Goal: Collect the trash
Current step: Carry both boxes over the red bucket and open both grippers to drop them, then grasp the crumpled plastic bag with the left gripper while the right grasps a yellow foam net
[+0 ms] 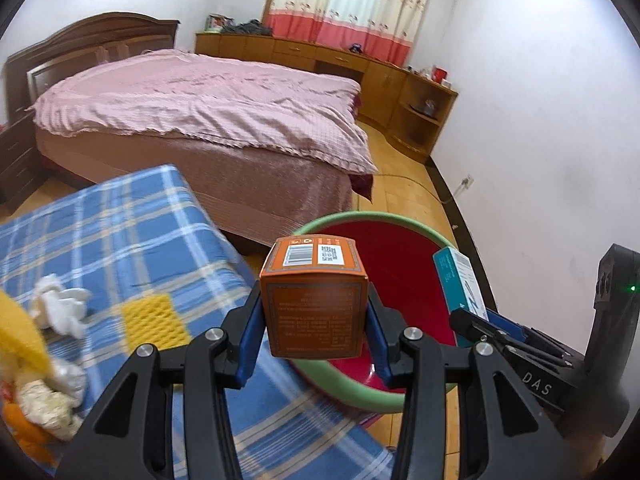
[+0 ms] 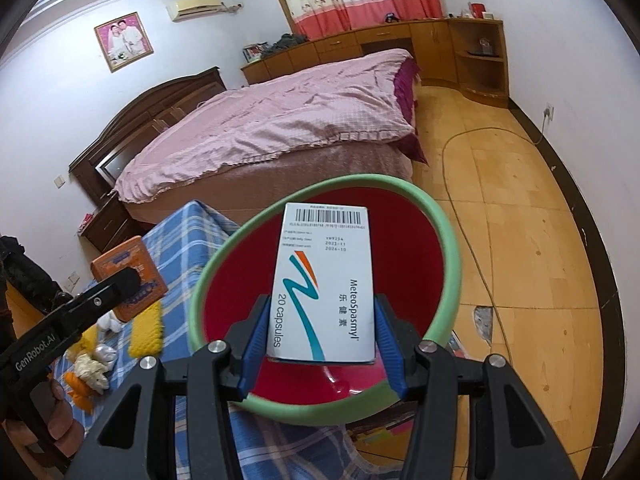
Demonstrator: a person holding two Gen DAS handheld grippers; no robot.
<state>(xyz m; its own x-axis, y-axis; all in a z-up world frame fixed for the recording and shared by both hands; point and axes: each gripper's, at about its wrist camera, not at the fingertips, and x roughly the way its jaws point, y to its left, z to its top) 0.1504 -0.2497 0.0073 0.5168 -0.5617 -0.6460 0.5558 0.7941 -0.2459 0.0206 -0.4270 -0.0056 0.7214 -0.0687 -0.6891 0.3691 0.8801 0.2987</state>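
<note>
Your left gripper (image 1: 314, 320) has its fingers clamped on the orange box (image 1: 314, 300), above the near rim of the red basin (image 1: 404, 276). Your right gripper (image 2: 322, 336) grips the white capsule box (image 2: 324, 284) over the basin's middle.

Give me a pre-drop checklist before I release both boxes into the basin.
1. Left gripper clamped on orange box: ok.
2. Right gripper clamped on white box: ok.
3. White box over the basin: ok.
4. Orange box over the basin: cannot tell; it looks near the rim.
5. Basin has room: ok, red bottom bare.
6. Trash left on the plaid cloth: not ok, tissue remains.
</note>
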